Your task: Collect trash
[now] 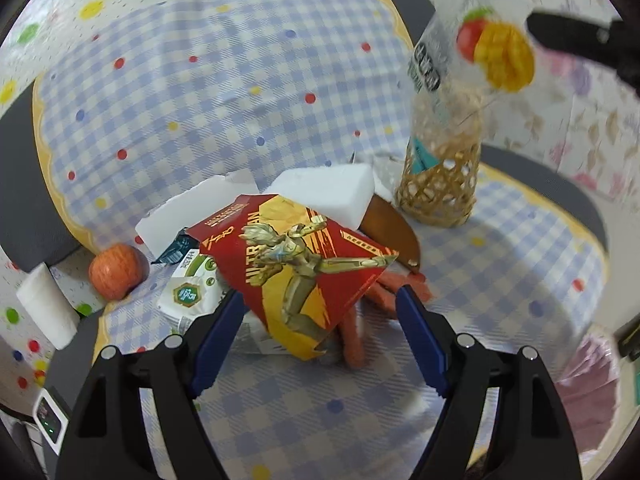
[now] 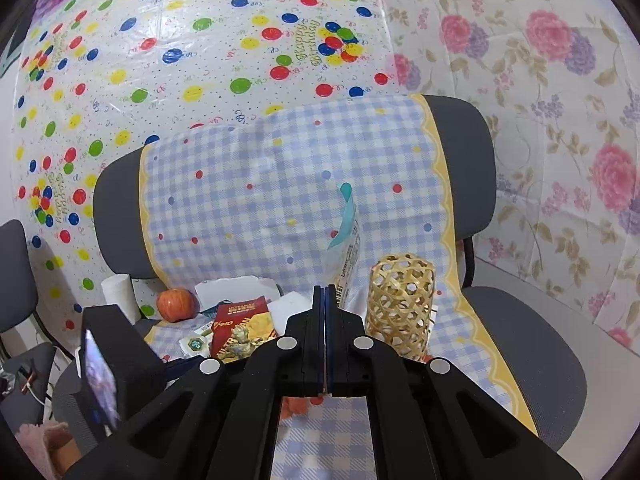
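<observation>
A red and gold Ultraman wrapper (image 1: 304, 272) lies on the checked chair seat, with its lower end between the open fingers of my left gripper (image 1: 320, 300); it also shows in the right wrist view (image 2: 240, 332). My right gripper (image 2: 325, 292) is shut on a clear plastic snack bag (image 2: 347, 240) with a teal top. The bag hangs over a woven bamboo basket (image 2: 400, 304). In the left wrist view the bag (image 1: 472, 56) reaches down into the basket (image 1: 440, 184). A small green and white packet (image 1: 190, 292) lies left of the wrapper.
White foam pieces (image 1: 328, 192), an apple (image 1: 118, 270), a paper roll (image 1: 44, 304), a brown curved piece (image 1: 394, 232) and orange sticks (image 1: 356, 336) lie on the seat. The chair back (image 2: 280, 184) rises behind. The left gripper's body (image 2: 116, 364) shows at the right wrist view's lower left.
</observation>
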Available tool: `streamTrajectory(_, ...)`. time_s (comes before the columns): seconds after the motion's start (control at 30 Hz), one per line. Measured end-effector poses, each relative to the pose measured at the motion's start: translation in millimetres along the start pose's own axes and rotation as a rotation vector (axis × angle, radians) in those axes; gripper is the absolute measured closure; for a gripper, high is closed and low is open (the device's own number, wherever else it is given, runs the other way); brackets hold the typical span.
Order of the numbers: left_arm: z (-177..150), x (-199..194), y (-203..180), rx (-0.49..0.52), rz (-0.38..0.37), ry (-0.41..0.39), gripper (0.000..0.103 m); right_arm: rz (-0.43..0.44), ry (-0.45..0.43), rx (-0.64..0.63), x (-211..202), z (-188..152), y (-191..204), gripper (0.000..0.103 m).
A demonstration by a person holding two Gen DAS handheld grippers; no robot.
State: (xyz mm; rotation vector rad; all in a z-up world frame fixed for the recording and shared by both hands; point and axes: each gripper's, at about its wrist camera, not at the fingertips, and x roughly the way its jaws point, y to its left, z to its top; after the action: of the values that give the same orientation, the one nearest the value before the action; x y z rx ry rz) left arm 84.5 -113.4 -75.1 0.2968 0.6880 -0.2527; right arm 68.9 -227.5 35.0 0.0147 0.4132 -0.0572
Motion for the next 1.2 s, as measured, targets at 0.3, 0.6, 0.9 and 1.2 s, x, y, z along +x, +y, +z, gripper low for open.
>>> streamTrajectory(0.3, 10, 20, -9, 0.085, 0.077, -0.002, 0.044, 0.006, 0.006, 0.015, -1, -4, -9, 0.102)
streamTrajectory(0.6, 7, -12, 43, -0.112, 0.059, -0.079, 0.087, 0.001, -0.005, -0.018, -9, -7, -1, 0.102)
streamTrajectory(0.9, -44, -40, 148, -0.484, -0.008, -0.02, 0.096, 0.032, 0.02, -0.032, 2, -14, 27, 0.102)
streamTrajectory(1.2, -67, -16, 166, -0.49, -0.048, 0.082, 0.096, 0.035, 0.055, -0.06, 12, -23, 51, 0.102)
